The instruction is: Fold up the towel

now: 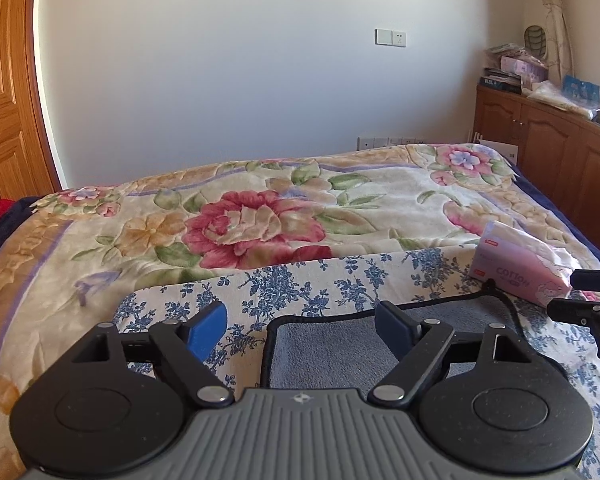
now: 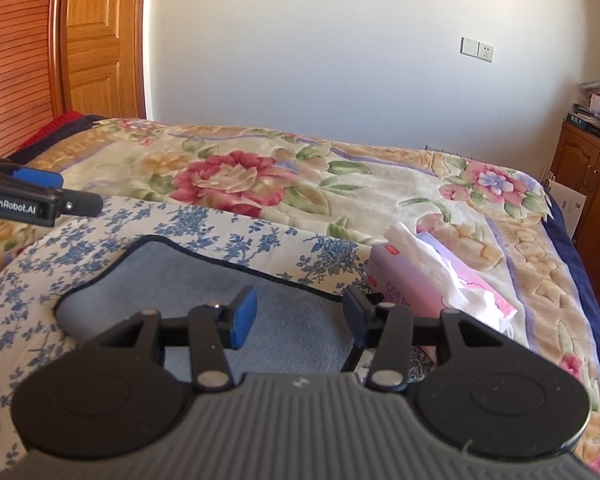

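Observation:
A grey-blue towel [image 1: 332, 344] with dark piping lies flat on a white cloth with blue flowers [image 1: 300, 280] on the bed. My left gripper [image 1: 300, 326] is open and empty above the towel's left far corner. My right gripper [image 2: 300, 314] is open and empty above the towel [image 2: 284, 320], near its right far edge. The right gripper shows at the right edge of the left wrist view [image 1: 588, 292]. The left gripper shows at the left edge of the right wrist view [image 2: 44, 196]. The towel's near part is hidden behind both grippers.
A pink tissue pack [image 1: 520, 264] lies just right of the towel, also in the right wrist view [image 2: 432, 284]. A floral blanket [image 1: 260, 216] covers the bed. A wooden cabinet [image 1: 548, 140] stands at the right, a wooden door [image 2: 100, 40] at the left.

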Tool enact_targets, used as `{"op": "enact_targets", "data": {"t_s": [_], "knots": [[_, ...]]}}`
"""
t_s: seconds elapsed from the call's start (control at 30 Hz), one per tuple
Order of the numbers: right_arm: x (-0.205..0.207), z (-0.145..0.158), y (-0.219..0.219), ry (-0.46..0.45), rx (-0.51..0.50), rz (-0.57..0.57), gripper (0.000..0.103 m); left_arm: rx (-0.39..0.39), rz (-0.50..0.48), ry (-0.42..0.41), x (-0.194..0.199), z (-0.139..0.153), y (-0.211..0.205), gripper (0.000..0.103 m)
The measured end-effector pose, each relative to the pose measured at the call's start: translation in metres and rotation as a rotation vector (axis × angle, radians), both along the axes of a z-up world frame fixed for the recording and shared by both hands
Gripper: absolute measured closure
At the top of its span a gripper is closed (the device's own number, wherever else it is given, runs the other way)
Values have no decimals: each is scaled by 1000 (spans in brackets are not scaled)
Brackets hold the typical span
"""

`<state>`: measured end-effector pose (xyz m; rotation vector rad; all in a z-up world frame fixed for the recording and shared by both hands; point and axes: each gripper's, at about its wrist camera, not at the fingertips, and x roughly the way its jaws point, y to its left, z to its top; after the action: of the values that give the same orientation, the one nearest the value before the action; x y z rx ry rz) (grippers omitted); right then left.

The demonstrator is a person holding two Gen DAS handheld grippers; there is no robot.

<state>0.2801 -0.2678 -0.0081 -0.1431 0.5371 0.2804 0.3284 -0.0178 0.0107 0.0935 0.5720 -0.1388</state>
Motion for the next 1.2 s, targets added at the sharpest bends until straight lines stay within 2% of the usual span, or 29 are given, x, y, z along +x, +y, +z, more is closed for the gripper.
{"op": "enact_targets", "data": {"t_s": [0.43,0.73,0.87,0.93,1.03,1.2], "knots": [[-38,35,-8,-38,28,-25,52,7,-10,-32,-45,37,-7,14],[-62,54,-12,-62,37,-45,40,-6,-16,-67,-74,65,-10,10],[-71,61,-13,-72,44,-47,27,-3,-17,-84,-86,75,-11,7],[-75,63,-13,-75,48,-49,26,-6,-18,-89,-92,79,-10,6],[-84,66,-13,-85,49,-51,17,-18,-14,-93,-100,84,-9,4],[-95,66,-10,-95,38,-47,12,-25,-16,-92,-113,89,-8,3]]}}
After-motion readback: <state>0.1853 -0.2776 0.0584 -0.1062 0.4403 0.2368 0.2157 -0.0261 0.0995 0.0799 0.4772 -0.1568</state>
